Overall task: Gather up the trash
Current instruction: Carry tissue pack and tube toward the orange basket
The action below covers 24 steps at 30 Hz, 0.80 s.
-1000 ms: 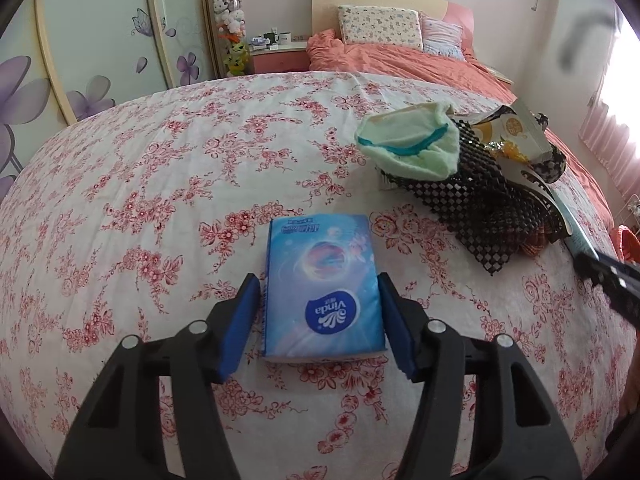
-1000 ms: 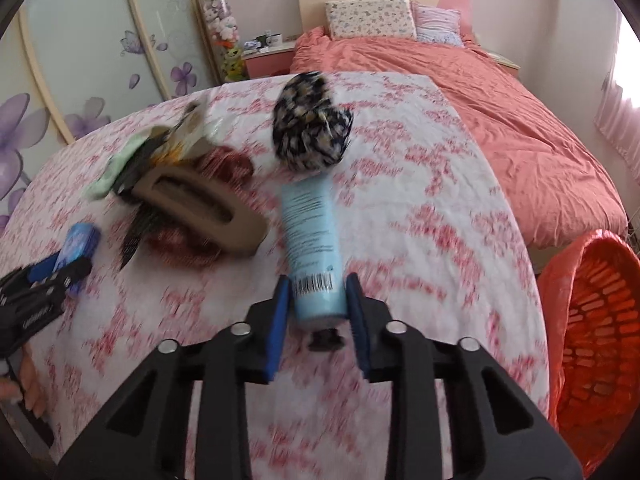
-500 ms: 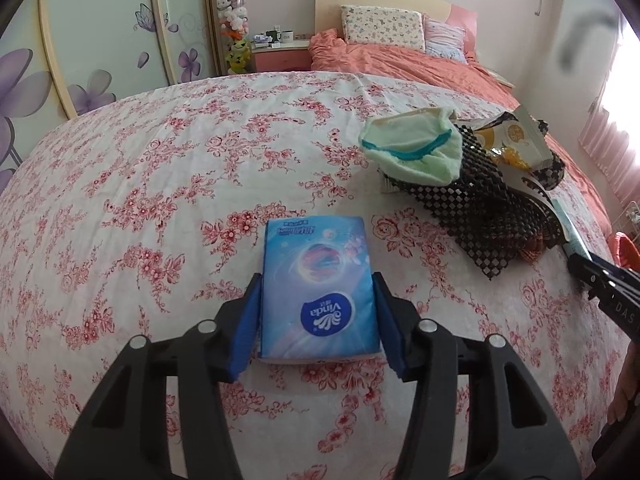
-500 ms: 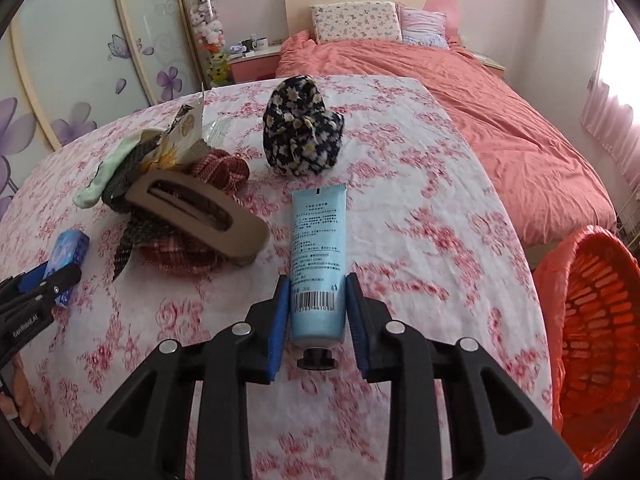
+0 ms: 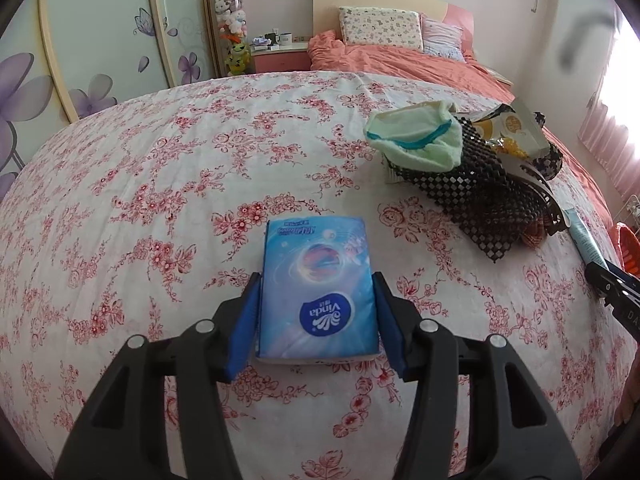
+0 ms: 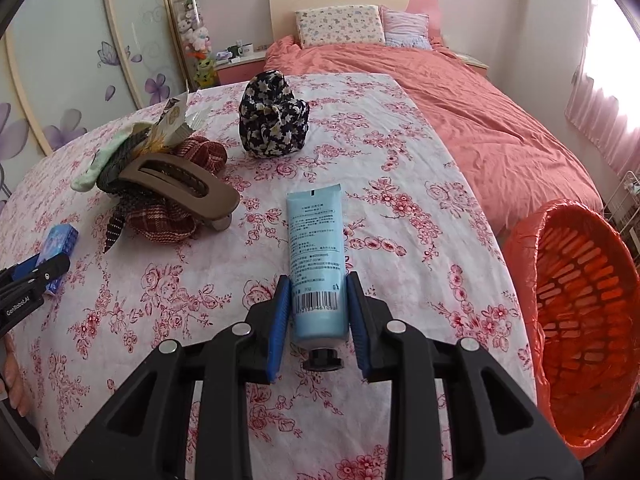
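A blue Vinda tissue pack (image 5: 316, 272) lies flat on the floral tablecloth (image 5: 160, 200). My left gripper (image 5: 316, 280) is shut on it, a blue pad pressed against each long side. In the right wrist view a pale blue tube (image 6: 316, 240) with a black cap points away from me, and my right gripper (image 6: 318, 280) is shut on its barcode end. The tube's far end rests on the cloth. The tissue pack (image 6: 60, 240) also shows at the left edge of the right wrist view, and the tube (image 5: 582, 236) at the right edge of the left wrist view.
A pile holds a green sock (image 5: 416, 144), black mesh (image 5: 480, 196), a snack wrapper (image 5: 516, 132), a brown hair claw (image 6: 180, 184) and a plaid scrunchie (image 6: 160, 220). A dark floral cloth (image 6: 272, 124) sits farther back. An orange-lined basket (image 6: 580, 320) stands off the table's right edge.
The left jaws have drawn in onto the sides of the tissue pack. The right wrist view has steadied and rolled slightly, with the tube still between the pads.
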Each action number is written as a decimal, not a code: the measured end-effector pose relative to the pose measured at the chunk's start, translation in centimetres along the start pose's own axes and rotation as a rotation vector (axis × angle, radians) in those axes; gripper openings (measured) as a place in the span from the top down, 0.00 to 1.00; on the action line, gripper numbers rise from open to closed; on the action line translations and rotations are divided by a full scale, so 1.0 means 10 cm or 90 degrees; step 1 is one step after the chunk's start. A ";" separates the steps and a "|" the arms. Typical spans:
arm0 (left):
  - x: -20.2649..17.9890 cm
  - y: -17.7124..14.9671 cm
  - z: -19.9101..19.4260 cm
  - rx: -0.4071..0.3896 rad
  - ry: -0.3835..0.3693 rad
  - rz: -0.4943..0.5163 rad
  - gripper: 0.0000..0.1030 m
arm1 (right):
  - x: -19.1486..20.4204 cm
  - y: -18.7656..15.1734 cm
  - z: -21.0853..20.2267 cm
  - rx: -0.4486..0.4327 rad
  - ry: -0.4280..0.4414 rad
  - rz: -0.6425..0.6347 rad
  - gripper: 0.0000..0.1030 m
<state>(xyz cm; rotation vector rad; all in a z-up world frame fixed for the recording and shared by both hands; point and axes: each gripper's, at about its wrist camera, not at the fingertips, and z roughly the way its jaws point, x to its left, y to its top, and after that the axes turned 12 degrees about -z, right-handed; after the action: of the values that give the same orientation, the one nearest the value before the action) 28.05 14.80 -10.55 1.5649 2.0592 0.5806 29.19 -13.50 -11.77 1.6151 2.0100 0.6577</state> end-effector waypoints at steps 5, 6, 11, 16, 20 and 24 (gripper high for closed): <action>0.00 -0.01 -0.01 0.000 0.001 0.000 0.49 | 0.02 -0.03 -0.01 0.002 -0.012 0.001 0.72; -0.01 -0.01 -0.01 0.000 0.002 0.001 0.48 | 0.02 -0.03 -0.01 0.002 -0.012 0.004 0.72; 0.00 0.00 0.00 0.000 0.003 -0.001 0.48 | -0.02 -0.05 -0.01 0.001 -0.008 0.011 0.71; 0.02 0.00 -0.01 0.000 0.000 -0.005 0.47 | -0.03 -0.05 -0.01 -0.001 -0.001 0.017 0.71; 0.02 0.00 -0.01 0.000 0.000 -0.006 0.48 | -0.08 -0.06 -0.02 -0.006 0.014 0.028 0.71; 0.02 -0.01 -0.01 0.001 0.000 -0.003 0.48 | -0.07 -0.05 -0.01 -0.005 0.008 0.024 0.71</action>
<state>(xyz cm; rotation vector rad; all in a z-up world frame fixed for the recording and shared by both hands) 27.90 14.98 -10.55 1.5597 2.0630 0.5778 28.84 -14.28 -11.96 1.6516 1.9877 0.6903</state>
